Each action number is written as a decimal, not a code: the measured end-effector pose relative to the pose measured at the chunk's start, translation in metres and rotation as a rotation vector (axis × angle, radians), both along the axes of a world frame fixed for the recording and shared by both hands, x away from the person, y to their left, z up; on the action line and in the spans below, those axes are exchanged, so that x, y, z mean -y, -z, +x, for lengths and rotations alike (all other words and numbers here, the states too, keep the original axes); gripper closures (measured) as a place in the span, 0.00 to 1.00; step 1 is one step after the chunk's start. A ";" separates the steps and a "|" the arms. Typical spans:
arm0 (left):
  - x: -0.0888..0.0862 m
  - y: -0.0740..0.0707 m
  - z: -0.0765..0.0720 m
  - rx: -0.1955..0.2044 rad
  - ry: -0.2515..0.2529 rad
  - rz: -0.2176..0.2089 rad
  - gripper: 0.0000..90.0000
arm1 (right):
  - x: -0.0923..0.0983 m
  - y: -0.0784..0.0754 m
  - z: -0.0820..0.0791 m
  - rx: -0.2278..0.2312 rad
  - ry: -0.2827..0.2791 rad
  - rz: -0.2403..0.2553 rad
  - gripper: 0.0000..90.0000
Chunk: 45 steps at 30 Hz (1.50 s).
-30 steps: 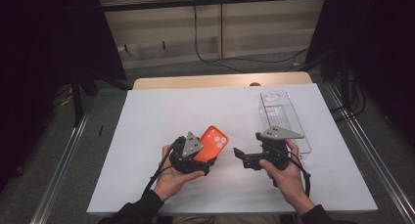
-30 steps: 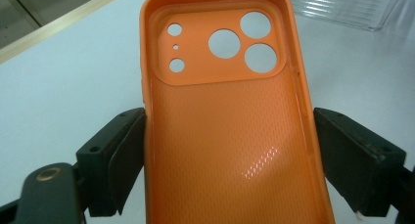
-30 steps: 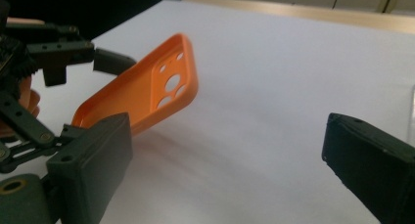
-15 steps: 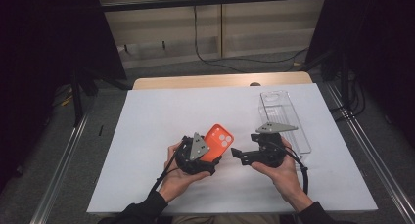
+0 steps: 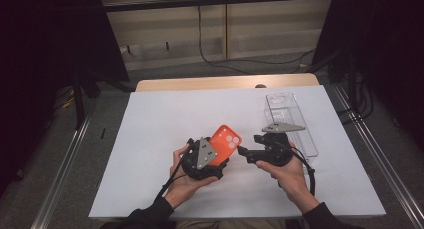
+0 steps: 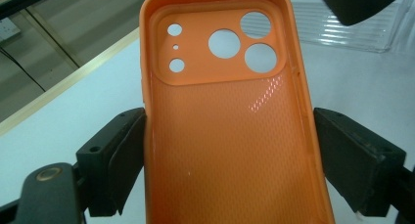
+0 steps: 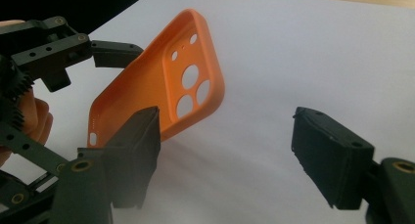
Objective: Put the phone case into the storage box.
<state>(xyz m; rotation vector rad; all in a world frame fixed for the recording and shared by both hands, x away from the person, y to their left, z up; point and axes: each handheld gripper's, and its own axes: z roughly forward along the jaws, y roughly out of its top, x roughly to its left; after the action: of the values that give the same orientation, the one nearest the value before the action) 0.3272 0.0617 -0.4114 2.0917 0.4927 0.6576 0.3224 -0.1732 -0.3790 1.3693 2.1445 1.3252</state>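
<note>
gripping the orange phone case across its width, the left gripper tilted it toward the right gripper, whose empty jaws had just been closing.

An orange phone case tilts from eight o'clock up toward one o'clock, its camera holes near the centre, over the white table. The left gripper clamps its edge at ten o'clock. The right gripper has just been closing, its jaws apart at seven and four o'clock with nothing pressed between them.
</note>
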 end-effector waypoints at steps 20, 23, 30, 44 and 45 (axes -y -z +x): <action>0.009 0.004 -0.005 0.072 0.005 0.032 0.17 | 0.003 -0.003 0.008 -0.171 0.033 0.097 0.61; 0.010 0.005 -0.006 0.082 0.007 0.033 0.17 | 0.002 -0.003 0.008 -0.181 0.037 0.097 0.65; 0.012 0.005 -0.008 0.104 0.008 0.039 0.17 | 0.000 -0.006 0.012 -0.208 0.018 0.092 0.74; 0.015 0.008 -0.011 0.116 0.019 0.044 0.17 | -0.001 -0.002 0.016 -0.258 0.035 0.118 0.80; 0.015 0.008 -0.012 0.123 0.018 0.047 0.17 | -0.001 -0.002 0.016 -0.261 0.039 0.122 0.80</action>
<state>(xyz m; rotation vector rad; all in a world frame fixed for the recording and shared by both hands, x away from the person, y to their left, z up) 0.3155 0.0465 -0.4197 2.0827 0.3923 0.7885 0.3381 -0.1723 -0.3775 1.7079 2.2157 1.3462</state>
